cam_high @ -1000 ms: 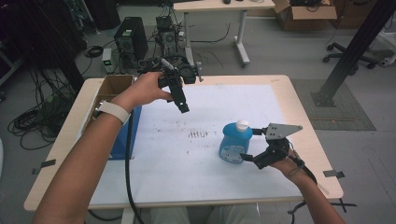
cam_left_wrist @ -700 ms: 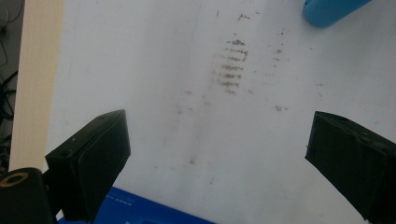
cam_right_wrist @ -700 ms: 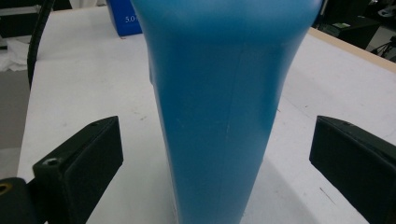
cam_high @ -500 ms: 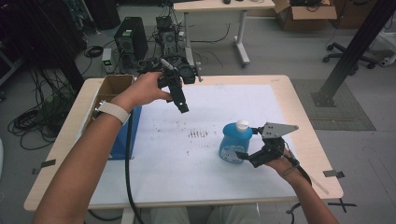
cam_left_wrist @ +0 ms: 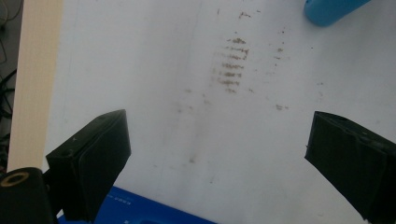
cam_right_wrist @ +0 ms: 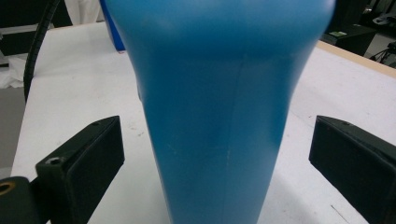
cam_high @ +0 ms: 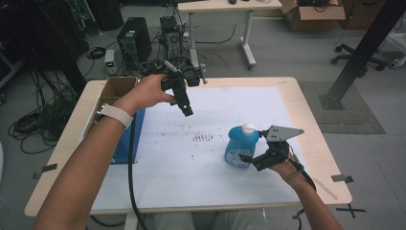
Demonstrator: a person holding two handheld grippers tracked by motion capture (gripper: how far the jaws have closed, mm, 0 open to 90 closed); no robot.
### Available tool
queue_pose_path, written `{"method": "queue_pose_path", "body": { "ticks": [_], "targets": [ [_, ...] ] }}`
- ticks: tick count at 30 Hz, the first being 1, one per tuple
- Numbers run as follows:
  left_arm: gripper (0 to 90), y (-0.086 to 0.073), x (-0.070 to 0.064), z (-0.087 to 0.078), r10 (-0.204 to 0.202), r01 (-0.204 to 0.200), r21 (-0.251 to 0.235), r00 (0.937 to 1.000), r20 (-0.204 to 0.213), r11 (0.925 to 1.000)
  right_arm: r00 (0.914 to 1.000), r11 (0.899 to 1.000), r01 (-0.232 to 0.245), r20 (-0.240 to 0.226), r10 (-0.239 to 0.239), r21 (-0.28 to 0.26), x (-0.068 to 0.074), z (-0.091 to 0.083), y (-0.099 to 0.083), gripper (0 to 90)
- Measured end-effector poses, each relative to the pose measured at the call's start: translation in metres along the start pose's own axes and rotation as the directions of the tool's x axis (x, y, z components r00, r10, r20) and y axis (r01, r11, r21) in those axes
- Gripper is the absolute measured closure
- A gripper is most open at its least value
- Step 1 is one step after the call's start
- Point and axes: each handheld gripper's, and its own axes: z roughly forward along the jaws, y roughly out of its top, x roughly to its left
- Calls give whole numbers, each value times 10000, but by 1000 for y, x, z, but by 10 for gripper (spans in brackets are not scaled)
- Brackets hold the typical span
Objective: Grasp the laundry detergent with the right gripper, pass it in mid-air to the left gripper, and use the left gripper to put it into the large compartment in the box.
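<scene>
The blue bottle (cam_high: 241, 147) stood upright at lower right of the worktop (cam_high: 306, 110), centred between the right gripper's (cam_high: 249, 159) wide-open jaws, untouched. The left gripper (cam_high: 184, 105) hovered at upper centre, jaws open and empty.

No lettering, brand, number or sign can be read. The blue bottle (cam_high: 241, 146) at the table's four o'clock carries a label too blurred to make out, and the brown marks (cam_high: 205, 137) on the white sheet (cam_high: 215, 182) form no letters.
</scene>
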Motion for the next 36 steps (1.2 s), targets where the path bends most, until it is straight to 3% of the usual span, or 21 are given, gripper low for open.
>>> {"method": "queue_pose_path", "body": {
  "ticks": [36],
  "targets": [
    [68,0,0,1,-25,25,39,10000,14,10000,9999,9997,49,-98,-52,-243,1,0,-3,183]
  ]
}}
